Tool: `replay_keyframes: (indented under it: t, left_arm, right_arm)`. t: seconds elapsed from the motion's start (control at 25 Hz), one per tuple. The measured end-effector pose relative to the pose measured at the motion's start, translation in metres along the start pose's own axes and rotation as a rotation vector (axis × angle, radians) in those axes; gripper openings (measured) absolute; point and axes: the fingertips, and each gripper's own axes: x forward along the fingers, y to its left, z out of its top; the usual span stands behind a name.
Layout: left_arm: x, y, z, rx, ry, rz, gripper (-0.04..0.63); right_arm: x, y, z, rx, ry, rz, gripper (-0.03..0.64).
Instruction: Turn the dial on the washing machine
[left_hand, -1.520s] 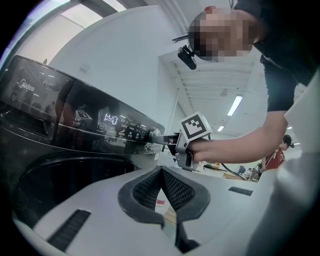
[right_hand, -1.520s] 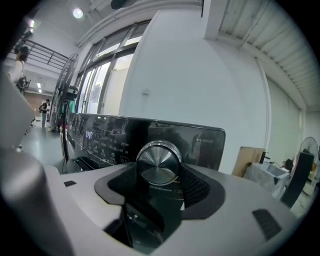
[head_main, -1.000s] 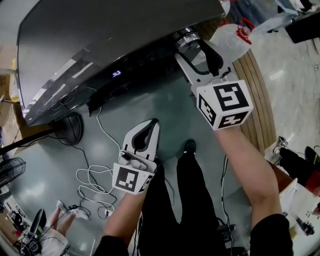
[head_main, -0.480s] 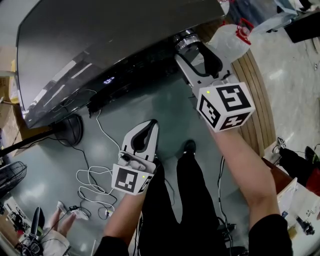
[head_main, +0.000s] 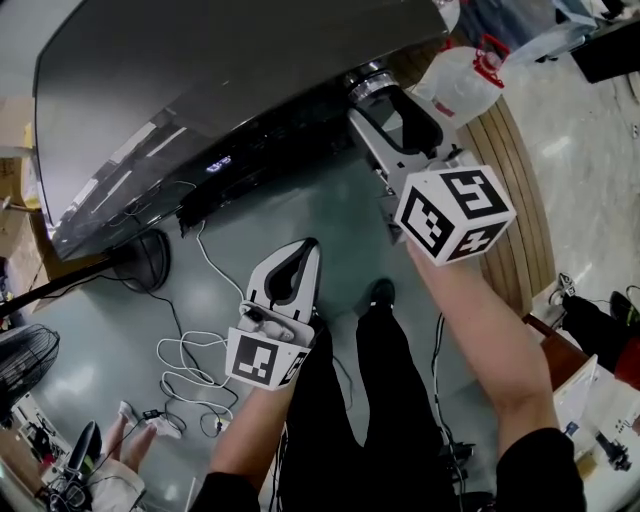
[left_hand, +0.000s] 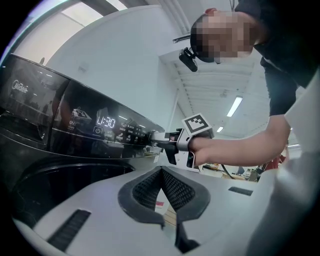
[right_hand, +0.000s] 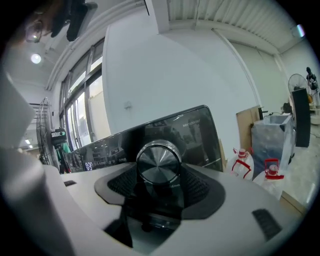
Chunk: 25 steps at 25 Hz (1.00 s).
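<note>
Washing machine (head_main: 220, 90) in front of me, my right gripper on its dial.
The dark machine fills the upper left of the head view, and its glossy control panel (head_main: 265, 140) runs along the front edge with a lit display (left_hand: 106, 121). A white jug (head_main: 462, 78) with a red cap stands just past the machine's right end. My right gripper (head_main: 385, 95) reaches to the right end of that panel with its marker cube (head_main: 455, 212) tilted. Its jaws are clamped on the round metal dial (right_hand: 159, 159), one pad on each side of the knob. My left gripper (head_main: 306, 248) hangs lower over the floor (head_main: 300, 205), well apart from the panel. Its jaws are closed tip to tip with nothing between them.
</note>
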Motion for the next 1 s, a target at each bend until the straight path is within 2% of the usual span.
replay_keyframes:
  t: [0.6,1.0]
  left_arm:
    - [0.007,0.001,0.008,-0.001,-0.01,-0.007,0.014]
    - [0.008,0.007,0.02,0.014,-0.022,0.003,0.014]
  right_arm:
    - [0.001,0.003,0.0,0.215,-0.017,0.045,0.288]
    - [0.001,0.002,-0.001,0.302,-0.023,0.058,0.288]
